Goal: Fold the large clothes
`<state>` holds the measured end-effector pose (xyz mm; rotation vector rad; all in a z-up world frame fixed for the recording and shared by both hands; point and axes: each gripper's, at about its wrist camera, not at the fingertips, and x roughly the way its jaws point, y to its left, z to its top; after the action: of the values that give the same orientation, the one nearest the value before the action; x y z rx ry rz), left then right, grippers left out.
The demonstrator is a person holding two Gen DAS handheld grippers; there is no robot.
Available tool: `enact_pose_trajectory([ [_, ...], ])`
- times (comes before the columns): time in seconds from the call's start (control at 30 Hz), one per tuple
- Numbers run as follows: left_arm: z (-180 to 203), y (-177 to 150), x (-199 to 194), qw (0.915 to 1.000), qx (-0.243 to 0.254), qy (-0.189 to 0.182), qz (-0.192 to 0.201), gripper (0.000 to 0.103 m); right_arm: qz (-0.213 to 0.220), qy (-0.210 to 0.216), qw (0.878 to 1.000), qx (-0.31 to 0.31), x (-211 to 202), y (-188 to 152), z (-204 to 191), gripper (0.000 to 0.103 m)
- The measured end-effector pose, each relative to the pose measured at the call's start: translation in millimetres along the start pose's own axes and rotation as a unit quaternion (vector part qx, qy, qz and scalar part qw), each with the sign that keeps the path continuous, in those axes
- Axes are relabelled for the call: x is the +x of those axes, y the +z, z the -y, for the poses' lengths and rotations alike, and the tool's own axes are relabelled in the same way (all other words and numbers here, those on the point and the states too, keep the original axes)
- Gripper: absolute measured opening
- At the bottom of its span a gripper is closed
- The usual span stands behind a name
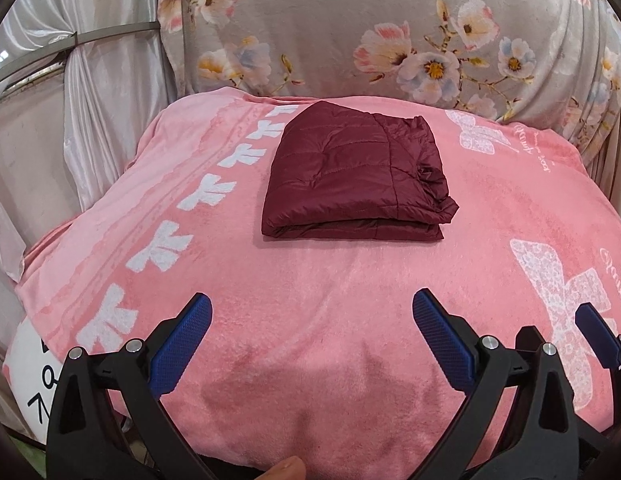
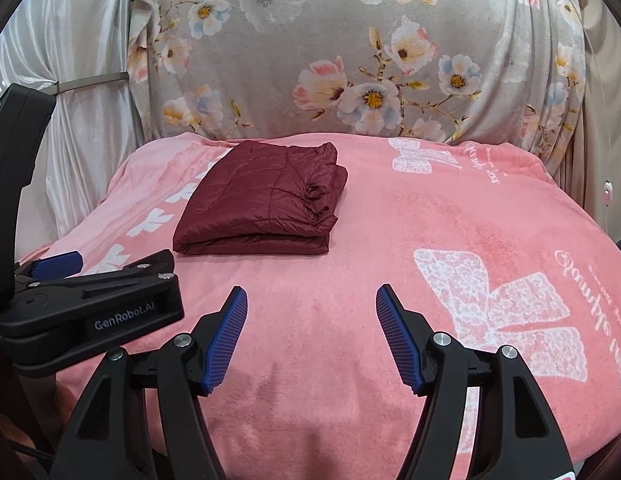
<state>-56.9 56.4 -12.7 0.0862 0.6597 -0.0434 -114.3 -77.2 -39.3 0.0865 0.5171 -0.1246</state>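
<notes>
The maroon jacket (image 1: 356, 172) lies folded in the upper middle of the frame on the pink blanket (image 1: 310, 280). The left gripper (image 1: 312, 320) and right gripper (image 2: 311, 312) hang spread and empty, so the folding seems finished.

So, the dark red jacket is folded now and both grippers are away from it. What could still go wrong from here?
1. The puffy jacket has loose layers bunched at its right edge; the fold may spring open.
2. It lies on a soft, domed pink blanket, so a nudge could slide it.
3. The left gripper and right gripper, both open, are close together and could bump.
</notes>
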Motion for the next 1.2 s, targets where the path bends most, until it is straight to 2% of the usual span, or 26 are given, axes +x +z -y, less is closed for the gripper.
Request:
enact_pose_trajectory([
  [0.33, 1.5, -2.3, 3.5, 1.0, 0.003, 0.003, -0.001, 0.098, -0.008, -0.002, 1.0, -0.002, 6.1, -0.9, -6.2, 0.066],
  [0.7, -8.0, -4.5, 13.1, 0.9999, -0.002, 0.011, -0.009, 0.098, -0.006, -0.017, 1.0, 0.018, 8.4, 0.0, 4.3, 0.067],
  [1.2, -4.6, -9.4, 16.3, 0.9998, -0.001, 0.015, -0.014, 0.098, -0.017, -0.01, 1.0, 0.021, 12.7, -2.3, 5.7, 0.067],
])
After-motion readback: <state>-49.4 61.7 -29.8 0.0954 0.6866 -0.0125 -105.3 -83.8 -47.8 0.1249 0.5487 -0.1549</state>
